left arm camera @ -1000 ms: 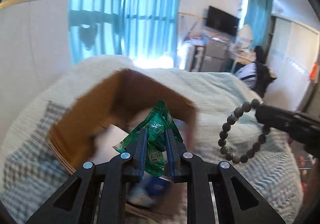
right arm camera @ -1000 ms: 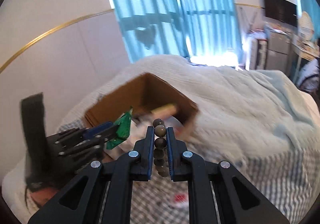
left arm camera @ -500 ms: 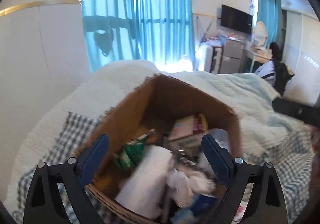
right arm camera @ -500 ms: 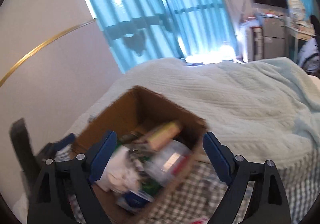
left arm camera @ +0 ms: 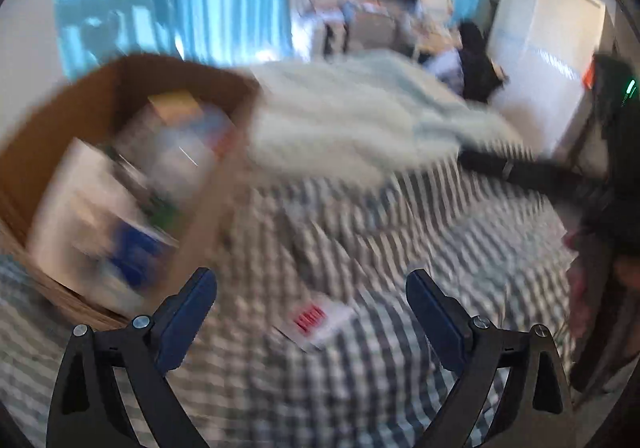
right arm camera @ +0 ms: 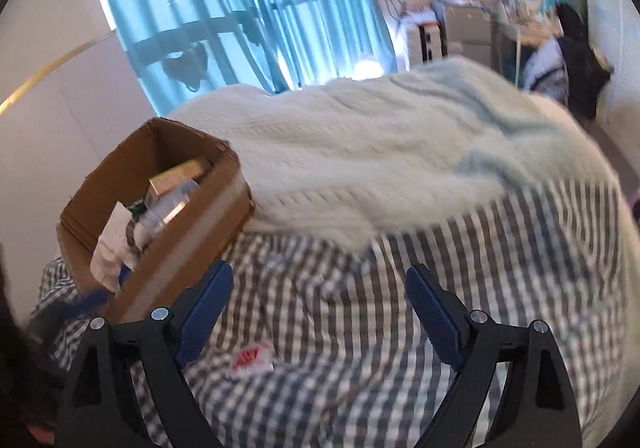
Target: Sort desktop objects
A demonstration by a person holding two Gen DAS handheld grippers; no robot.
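- Left gripper point(left arm camera: 312, 300): jaws wide apart, nothing between them, over the checked cloth point(left arm camera: 360, 368).
- Right gripper point(right arm camera: 320, 296): jaws spread, empty.
- White packet with red print point(left arm camera: 316, 320) lies on the cloth, just ahead.
- Cardboard box point(right arm camera: 120, 164), far left, holds sorted items; knitted blanket point(right arm camera: 360, 152) beside it.

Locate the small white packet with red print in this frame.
The white packet with red print lies flat on the checked bedsheet, between and just ahead of the open left gripper fingers, right of the cardboard box; the right wrist view shows it low centre-left.
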